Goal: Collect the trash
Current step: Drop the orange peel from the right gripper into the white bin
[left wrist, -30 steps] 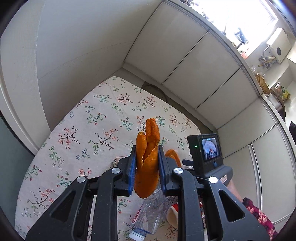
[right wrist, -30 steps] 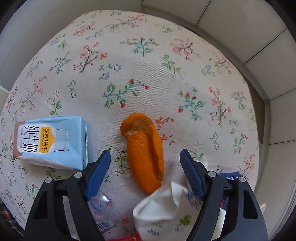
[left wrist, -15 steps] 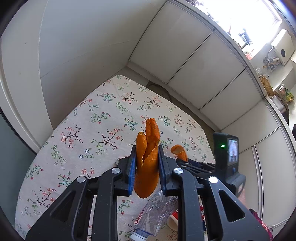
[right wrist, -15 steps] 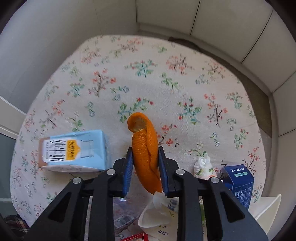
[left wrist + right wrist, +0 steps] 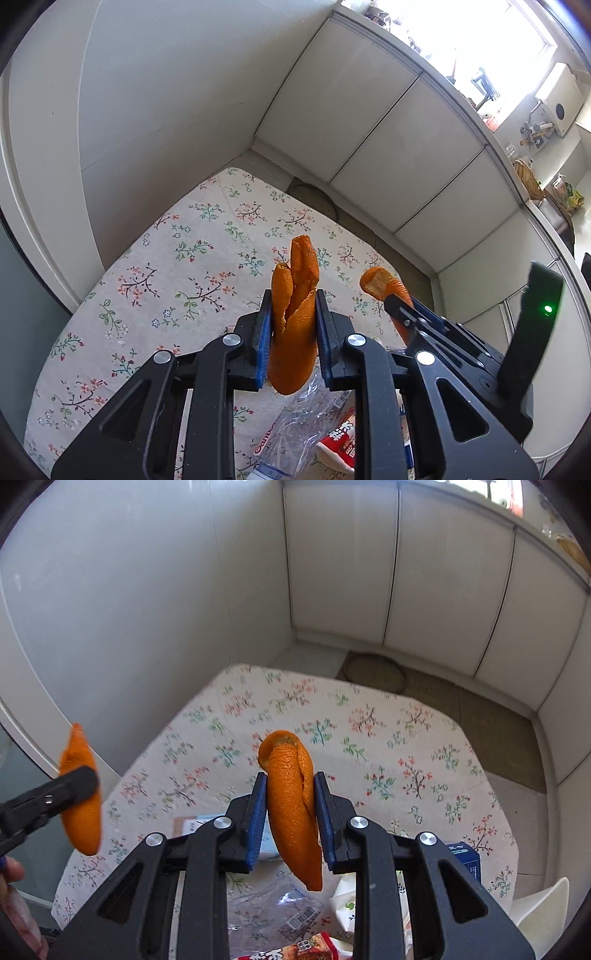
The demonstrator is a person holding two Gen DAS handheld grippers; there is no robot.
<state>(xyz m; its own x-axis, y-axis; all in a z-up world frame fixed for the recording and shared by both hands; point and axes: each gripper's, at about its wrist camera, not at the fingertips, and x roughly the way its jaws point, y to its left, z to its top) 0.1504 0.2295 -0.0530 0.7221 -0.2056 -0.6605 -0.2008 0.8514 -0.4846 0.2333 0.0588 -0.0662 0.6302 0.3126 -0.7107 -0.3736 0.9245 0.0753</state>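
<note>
My left gripper (image 5: 291, 314) is shut on a long orange peel (image 5: 295, 325), held upright well above the floral tablecloth (image 5: 177, 273). My right gripper (image 5: 290, 794) is shut on a second orange peel (image 5: 291, 812), also lifted above the table. Each view shows the other gripper: the right one with its peel (image 5: 384, 288) at the right of the left wrist view, the left one with its peel (image 5: 81, 794) at the left of the right wrist view.
Below the grippers lie a crushed clear plastic bottle (image 5: 295, 428), a red wrapper (image 5: 340, 443), a light blue milk carton (image 5: 195, 823), a dark blue box (image 5: 463, 860) and crumpled white paper (image 5: 343, 897). A white chair (image 5: 543, 912) stands at the right. White cabinets surround the table.
My right gripper closed on the peel that lay on the cloth and lifted it high. My left gripper kept its peel and rose a little.
</note>
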